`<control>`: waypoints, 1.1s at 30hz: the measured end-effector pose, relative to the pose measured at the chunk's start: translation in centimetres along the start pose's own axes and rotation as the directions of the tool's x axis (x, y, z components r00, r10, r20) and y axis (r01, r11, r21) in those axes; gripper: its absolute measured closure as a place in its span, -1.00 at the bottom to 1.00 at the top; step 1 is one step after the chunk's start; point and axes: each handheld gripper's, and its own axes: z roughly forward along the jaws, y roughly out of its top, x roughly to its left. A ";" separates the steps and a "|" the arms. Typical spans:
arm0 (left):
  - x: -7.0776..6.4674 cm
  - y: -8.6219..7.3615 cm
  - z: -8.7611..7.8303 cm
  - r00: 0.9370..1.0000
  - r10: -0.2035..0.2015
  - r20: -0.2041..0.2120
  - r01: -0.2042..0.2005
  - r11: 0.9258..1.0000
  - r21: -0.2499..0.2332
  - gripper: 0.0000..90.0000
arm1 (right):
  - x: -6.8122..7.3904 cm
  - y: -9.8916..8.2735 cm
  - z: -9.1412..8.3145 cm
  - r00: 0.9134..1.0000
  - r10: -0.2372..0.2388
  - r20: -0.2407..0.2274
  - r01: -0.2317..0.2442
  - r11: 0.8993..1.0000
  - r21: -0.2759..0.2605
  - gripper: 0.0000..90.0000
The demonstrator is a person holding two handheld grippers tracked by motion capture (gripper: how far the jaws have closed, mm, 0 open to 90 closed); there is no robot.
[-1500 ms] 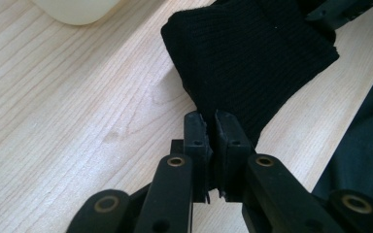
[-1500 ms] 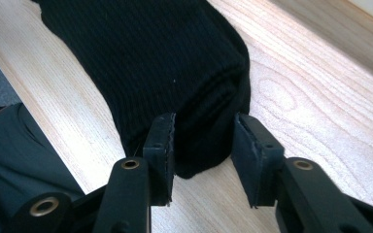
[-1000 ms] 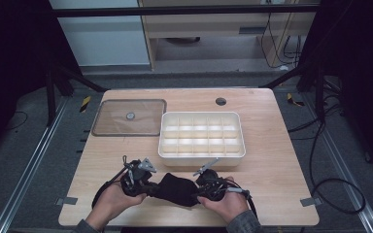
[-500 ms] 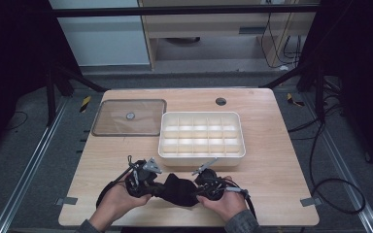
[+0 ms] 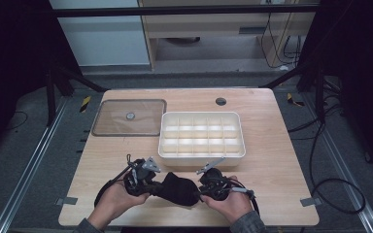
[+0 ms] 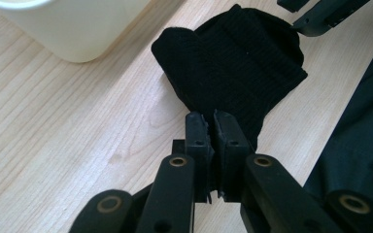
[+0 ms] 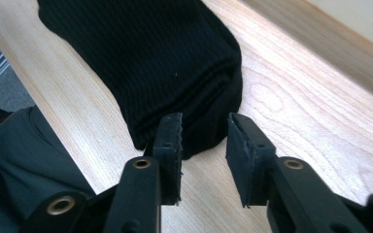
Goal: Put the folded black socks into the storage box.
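A black sock (image 5: 177, 189) lies bunched on the wooden table (image 5: 272, 160) near its front edge, between the person's two hands. My left gripper (image 5: 155, 187) is at its left end; in the left gripper view the jaws (image 6: 211, 119) are pressed together on a corner of the sock (image 6: 238, 58). My right gripper (image 5: 201, 191) sits at the sock's right end. In the right gripper view its jaws (image 7: 204, 124) stand apart, with the folded end of the sock (image 7: 145, 53) just ahead of the gap and the pads not pressing on it.
A white tray with several compartments (image 5: 201, 156) stands just beyond the grippers. A clear lid with a small knob (image 5: 111, 119) lies to its left. A round hole (image 5: 220, 101) is in the tabletop at the back. The person's dark clothing lies at the table's front edge.
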 end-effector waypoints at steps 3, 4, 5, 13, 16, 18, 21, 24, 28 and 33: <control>0.0 0.1 0.0 1.000 -0.002 0.009 0.002 1.000 -0.007 0.89 | 0.0 0.1 0.4 1.000 0.000 -0.008 0.001 1.000 0.012 0.58; -0.1 0.2 0.0 1.000 0.002 0.012 -0.002 1.000 -0.009 0.90 | 0.0 0.1 0.7 1.000 -0.002 -0.010 0.002 1.000 0.015 0.59; -0.3 0.4 0.0 1.000 0.007 0.016 -0.007 1.000 -0.013 0.90 | 0.0 0.1 0.8 1.000 0.000 -0.010 0.001 1.000 0.018 0.60; -2.0 2.1 0.7 0.998 0.043 0.054 -0.041 0.998 -0.037 0.89 | -0.2 -0.3 1.5 1.000 0.004 -0.019 -0.004 1.000 0.025 0.69; -2.5 2.8 1.3 0.996 0.056 0.070 -0.053 0.998 -0.040 0.89 | -0.3 -0.5 1.6 0.999 0.013 -0.031 -0.012 1.000 0.023 0.71; -3.0 3.3 1.8 0.994 0.064 0.084 -0.060 0.997 -0.041 0.89 | -0.4 -0.5 1.7 0.999 0.017 -0.031 -0.016 1.000 0.020 0.71; -3.7 3.8 2.5 0.992 0.082 0.095 -0.079 0.996 -0.027 0.89 | -0.5 -0.7 1.8 0.999 0.019 -0.041 -0.019 1.000 0.016 0.69; -4.3 4.2 3.4 0.990 0.105 0.094 -0.105 0.994 -0.005 0.89 | -0.6 -1.0 1.6 0.999 0.020 -0.046 -0.020 1.000 0.002 0.61; -4.8 4.7 4.3 0.988 0.119 0.101 -0.121 0.993 0.014 0.89 | -0.8 -1.5 0.7 0.998 0.019 -0.056 -0.020 1.000 -0.021 0.53; -4.9 5.1 5.2 0.987 0.117 0.112 -0.120 0.992 0.023 0.89 | -1.7 -2.4 -0.4 0.998 0.037 -0.042 -0.039 0.999 -0.028 0.49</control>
